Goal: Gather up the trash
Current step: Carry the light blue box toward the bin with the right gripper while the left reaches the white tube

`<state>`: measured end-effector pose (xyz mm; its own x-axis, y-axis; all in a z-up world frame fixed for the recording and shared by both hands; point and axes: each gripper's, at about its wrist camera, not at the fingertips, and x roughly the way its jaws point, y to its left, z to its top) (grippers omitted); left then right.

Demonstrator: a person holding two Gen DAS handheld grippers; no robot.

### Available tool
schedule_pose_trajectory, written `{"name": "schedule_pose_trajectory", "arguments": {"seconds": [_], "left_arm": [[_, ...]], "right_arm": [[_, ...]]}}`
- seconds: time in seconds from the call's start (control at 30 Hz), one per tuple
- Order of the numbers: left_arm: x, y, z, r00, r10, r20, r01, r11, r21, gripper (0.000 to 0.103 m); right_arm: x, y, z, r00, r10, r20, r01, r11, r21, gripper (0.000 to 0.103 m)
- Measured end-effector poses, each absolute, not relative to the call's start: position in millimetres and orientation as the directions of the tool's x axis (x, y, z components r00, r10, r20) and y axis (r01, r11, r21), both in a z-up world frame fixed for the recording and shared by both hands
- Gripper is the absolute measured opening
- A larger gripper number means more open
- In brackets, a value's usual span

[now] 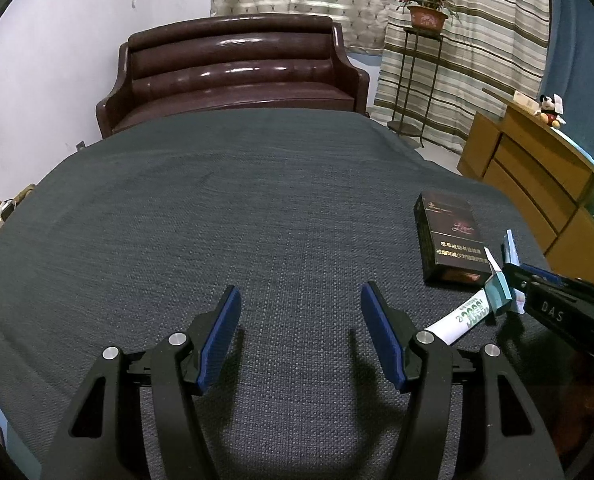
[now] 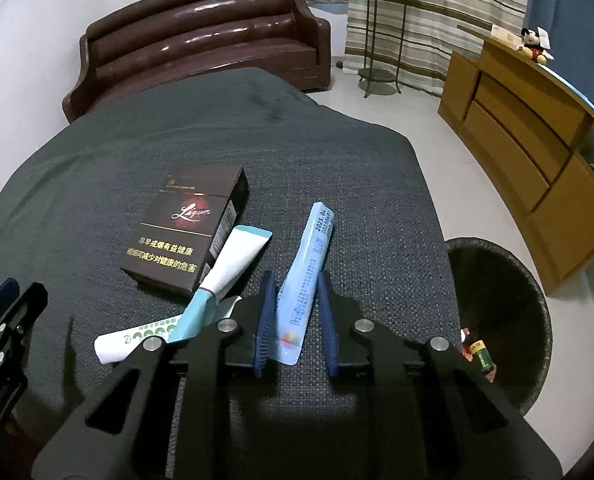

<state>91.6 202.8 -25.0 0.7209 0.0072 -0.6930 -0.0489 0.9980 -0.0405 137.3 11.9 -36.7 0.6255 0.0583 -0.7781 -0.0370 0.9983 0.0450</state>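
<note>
A long light-blue sachet [image 2: 317, 236] with printed dates lies on the dark grey tablecloth [image 2: 337, 160], and my right gripper [image 2: 295, 280] is shut on its near half. Left of it lies a crumpled white and teal tube [image 2: 233, 256], leaning against a dark brown cigarette box [image 2: 185, 228]. In the left wrist view my left gripper [image 1: 301, 292] stands open over bare cloth, with nothing between its fingers. The box [image 1: 449, 240], the tube [image 1: 473, 312] and the right gripper [image 1: 515, 276] are at its right.
A black woven bin [image 2: 501, 312] stands on the floor off the table's right edge, with small bottles inside. A brown leather sofa [image 1: 233, 68] is behind the table. A wooden cabinet [image 2: 537, 128] and a metal plant stand [image 1: 413, 80] are at the right.
</note>
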Motion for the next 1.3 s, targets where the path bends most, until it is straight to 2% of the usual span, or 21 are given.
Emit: {"name": "schedule_pose_trajectory", "arguments": {"seconds": [0.5,1.3], "left_arm": [[91.9,187.2,-21.2,0.723,0.005,-0.691,-0.032,0.999,-0.026,0.061],[96.6,73.6,-14.3,0.728,-0.067,-0.682,0.115,0.993,0.026,0.061]], "right_arm": [[122.5,-7.9,-31.8,0.657,0.084,-0.749,-0.043,0.996,0.074,0.017],[85.6,-94.7,-20.3,0.705,0.073,-0.706,0.003,0.994,0.106,0.017]]}}
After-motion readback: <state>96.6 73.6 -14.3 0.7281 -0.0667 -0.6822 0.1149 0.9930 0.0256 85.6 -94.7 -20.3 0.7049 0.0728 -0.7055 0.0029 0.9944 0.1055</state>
